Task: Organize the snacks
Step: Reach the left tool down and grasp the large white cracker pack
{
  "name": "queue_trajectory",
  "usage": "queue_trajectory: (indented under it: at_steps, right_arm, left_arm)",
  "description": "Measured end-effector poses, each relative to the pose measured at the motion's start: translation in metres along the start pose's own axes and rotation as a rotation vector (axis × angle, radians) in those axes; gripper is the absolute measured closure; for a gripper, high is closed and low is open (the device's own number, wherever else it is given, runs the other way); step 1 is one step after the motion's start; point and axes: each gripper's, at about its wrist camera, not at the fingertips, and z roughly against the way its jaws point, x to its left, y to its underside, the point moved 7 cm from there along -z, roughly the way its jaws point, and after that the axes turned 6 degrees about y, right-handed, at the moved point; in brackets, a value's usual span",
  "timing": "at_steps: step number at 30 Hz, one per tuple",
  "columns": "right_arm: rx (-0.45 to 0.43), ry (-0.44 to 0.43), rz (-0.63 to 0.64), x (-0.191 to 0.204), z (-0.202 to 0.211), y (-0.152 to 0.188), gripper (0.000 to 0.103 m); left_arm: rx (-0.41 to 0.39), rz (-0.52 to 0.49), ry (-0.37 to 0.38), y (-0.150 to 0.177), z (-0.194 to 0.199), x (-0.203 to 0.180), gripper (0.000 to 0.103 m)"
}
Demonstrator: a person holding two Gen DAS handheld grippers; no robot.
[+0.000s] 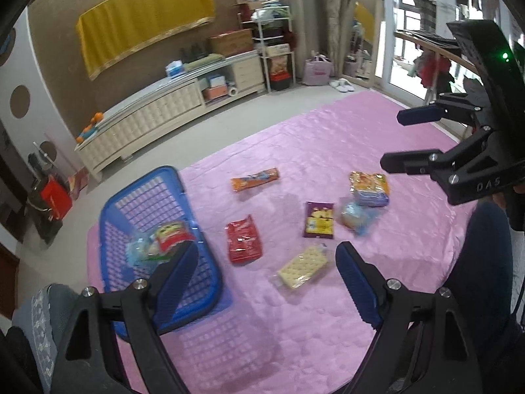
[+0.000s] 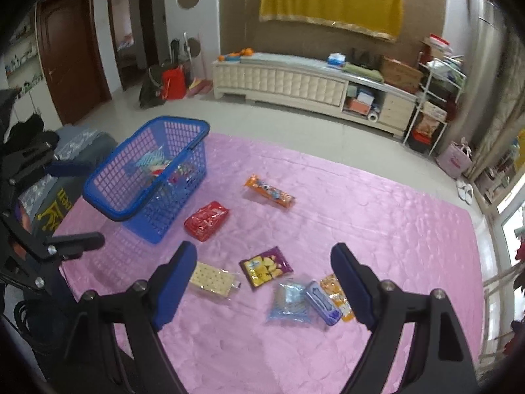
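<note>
both hand-held grippers are hovering released, the left hand-held gripper (image 1: 265,275) and the right hand-held gripper (image 2: 262,282). 6 snacks are lying mid-frame on the pink mat (image 2: 377,229); the cracker pack (image 2: 213,277) is sitting nearest, so gripping its long edges looks best before carrying it to the blue basket (image 2: 147,170) at left.
</note>
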Motion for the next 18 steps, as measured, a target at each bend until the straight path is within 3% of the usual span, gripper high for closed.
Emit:
queue_trajectory:
  at_steps: [7, 12, 18]
  right_arm:
    - [-0.008, 0.035, -0.053, -0.018, -0.001, 0.031, 0.016]
    - [0.048, 0.034, -0.129, -0.024, -0.016, 0.061, 0.016]
    - [0.092, 0.095, -0.174, -0.035, -0.033, 0.097, 0.016]
  left_arm:
    - [0.020, -0.052, 0.031, 0.009, -0.028, -0.029, 0.019]
    - [0.039, -0.026, 0.078, 0.016, -0.052, -0.040, 0.019]
    - [0.053, -0.056, 0.101, 0.030, -0.074, -0.055, 0.019]
